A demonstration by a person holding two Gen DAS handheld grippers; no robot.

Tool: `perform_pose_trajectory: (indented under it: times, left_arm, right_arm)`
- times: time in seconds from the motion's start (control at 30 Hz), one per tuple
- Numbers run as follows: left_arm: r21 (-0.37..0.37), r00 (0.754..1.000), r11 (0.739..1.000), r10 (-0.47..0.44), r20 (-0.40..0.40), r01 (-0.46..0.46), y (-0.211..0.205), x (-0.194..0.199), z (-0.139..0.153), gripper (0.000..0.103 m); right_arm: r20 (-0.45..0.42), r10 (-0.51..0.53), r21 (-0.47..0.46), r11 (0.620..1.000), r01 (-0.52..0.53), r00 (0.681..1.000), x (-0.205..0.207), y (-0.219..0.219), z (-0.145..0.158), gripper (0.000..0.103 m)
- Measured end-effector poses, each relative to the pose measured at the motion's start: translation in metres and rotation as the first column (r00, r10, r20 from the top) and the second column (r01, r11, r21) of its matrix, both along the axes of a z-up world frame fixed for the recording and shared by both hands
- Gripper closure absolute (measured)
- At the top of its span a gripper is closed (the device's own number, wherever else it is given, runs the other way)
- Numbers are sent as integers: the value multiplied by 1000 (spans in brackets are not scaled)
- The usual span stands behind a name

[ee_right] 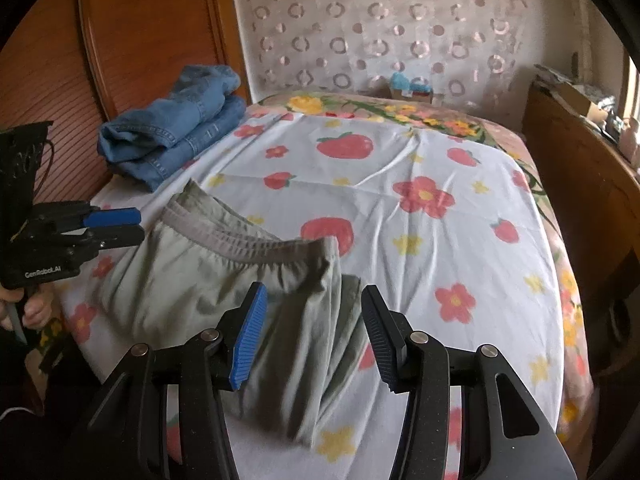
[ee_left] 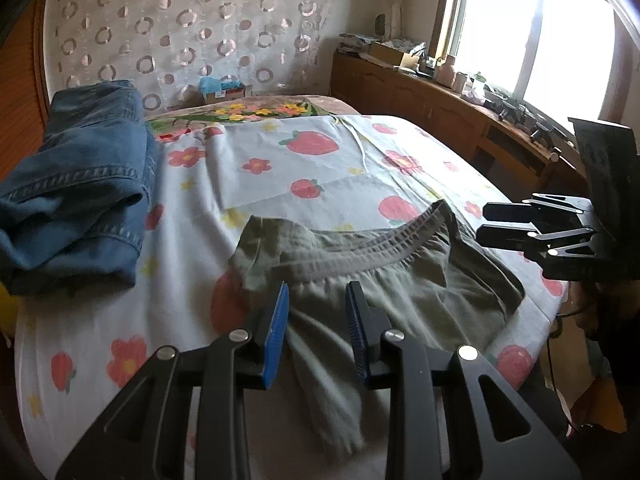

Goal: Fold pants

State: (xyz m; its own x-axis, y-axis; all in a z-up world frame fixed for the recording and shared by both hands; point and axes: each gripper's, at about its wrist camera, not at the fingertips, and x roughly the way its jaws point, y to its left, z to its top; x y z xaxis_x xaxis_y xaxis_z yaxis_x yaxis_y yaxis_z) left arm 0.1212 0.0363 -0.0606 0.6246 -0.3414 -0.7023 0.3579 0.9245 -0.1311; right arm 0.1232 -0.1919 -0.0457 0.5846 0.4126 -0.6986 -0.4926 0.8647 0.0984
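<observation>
My left gripper (ee_left: 318,334): jaws apart above green pants (ee_left: 372,280). Right gripper (ee_right: 314,334): jaws apart. 1 folded jeans (ee_right: 172,136) on bed (ee_right: 400,160).

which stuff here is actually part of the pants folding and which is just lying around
Part of the job:
- green pants, spread on the bed sheet
- left hand-held gripper, open
- right hand-held gripper, open

Just lying about:
- blue jeans, already folded near the headboard
- small box by the curtain
- clutter on the window shelf
</observation>
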Motion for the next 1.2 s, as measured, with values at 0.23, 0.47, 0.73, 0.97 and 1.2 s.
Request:
perform_pose_trajectory:
  times: [0.23, 0.47, 0.73, 0.97, 1.2]
  left_arm:
    - [18, 999, 1000, 0, -35, 0, -1, 20, -11, 76]
    - [26, 998, 1000, -1, -57, 3, -1, 25, -23, 75]
    - [22, 999, 1000, -10, -42, 11, 0, 24, -23, 75]
    - [10, 1000, 1000, -25, -5, 25, -1, 21, -12, 85]
    - [-19, 997, 999, -40, 71, 42, -3, 8, 11, 95]
  right_arm:
    - [-34, 22, -1, 1000, -23, 999, 25, 10, -11, 53]
    - [-66, 49, -2, 999, -49, 997, 35, 17, -20, 53]
    - [-86, 75, 2, 997, -75, 993, 38, 22, -27, 58]
    - [-91, 84, 39, 996, -81, 992, 37, 18, -26, 83]
    - [-61, 97, 68, 993, -93, 993, 29, 15, -19, 92]
